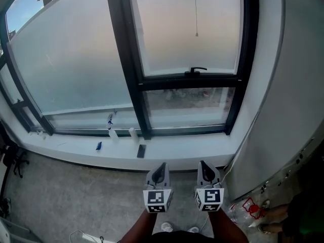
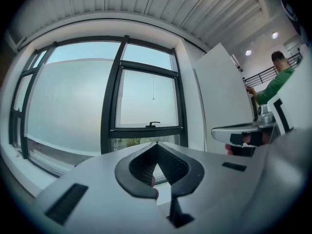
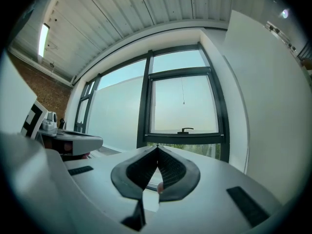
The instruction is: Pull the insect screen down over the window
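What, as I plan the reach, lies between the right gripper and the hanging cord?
Head view: from the right gripper, floor, white sill, lower pane, then the black handle, below the cord.

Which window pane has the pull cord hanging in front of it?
The upper right pane, above the black handle; the cord hangs there, none on the others.

Open air runs from the left gripper [image 1: 163, 164] and right gripper [image 1: 202, 163] ahead to the window [image 1: 188, 32]. Bottles [image 1: 132, 133] and a dark block [image 1: 141, 151] clutter the sill [image 1: 192, 147] ahead-left; a white panel [image 1: 283, 110] hems the right.
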`<state>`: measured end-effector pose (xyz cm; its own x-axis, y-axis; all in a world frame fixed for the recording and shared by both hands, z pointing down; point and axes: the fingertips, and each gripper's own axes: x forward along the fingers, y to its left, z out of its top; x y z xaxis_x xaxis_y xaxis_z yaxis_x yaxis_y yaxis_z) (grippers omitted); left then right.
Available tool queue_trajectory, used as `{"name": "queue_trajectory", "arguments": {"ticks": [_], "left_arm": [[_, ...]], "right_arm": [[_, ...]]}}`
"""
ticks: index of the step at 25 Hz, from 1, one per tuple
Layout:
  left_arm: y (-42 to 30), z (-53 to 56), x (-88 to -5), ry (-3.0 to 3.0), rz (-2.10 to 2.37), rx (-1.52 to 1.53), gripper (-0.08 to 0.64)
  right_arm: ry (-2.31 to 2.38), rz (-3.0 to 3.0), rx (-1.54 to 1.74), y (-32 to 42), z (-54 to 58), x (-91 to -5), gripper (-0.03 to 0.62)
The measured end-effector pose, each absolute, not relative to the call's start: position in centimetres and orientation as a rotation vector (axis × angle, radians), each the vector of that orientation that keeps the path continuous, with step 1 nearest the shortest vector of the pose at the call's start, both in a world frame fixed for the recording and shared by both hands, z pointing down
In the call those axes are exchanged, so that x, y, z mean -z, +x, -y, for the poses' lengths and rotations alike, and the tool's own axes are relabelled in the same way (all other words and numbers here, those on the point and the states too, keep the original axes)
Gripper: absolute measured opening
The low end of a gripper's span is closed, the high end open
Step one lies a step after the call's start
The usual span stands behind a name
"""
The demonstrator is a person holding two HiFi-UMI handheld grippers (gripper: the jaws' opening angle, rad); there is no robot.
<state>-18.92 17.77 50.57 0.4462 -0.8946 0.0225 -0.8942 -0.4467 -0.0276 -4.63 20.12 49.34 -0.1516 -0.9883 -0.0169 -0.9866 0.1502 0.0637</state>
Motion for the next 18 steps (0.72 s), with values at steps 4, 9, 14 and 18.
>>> {"name": "queue_trajectory", "arguments": {"ticks": [4, 9, 14, 18], "left_arm": [[-17.5, -17.5, -50.9, -2.651, -1.646, 0.067, 0.002], [-15.8, -17.7, -51.8, -2.675, -1.657, 0.084, 0.002], [-14.7, -16.9, -51.4, -2.675, -1.663, 0.039, 0.002], [-13.8, -15.0, -51.4, -2.671, -1.642, 0.054, 0.002]], "right_arm": [[1.996, 2.382, 0.102, -4.2, -20.0, -49.7, 0.003], [1.993, 2.389, 0.085, -3.0, -20.3, -50.5, 0.003], [1.985, 2.41, 0.098, -2.1, -19.6, -50.6, 0.003], [1.976, 2.397, 0.117, -1.3, -17.7, -49.9, 0.003]]}}
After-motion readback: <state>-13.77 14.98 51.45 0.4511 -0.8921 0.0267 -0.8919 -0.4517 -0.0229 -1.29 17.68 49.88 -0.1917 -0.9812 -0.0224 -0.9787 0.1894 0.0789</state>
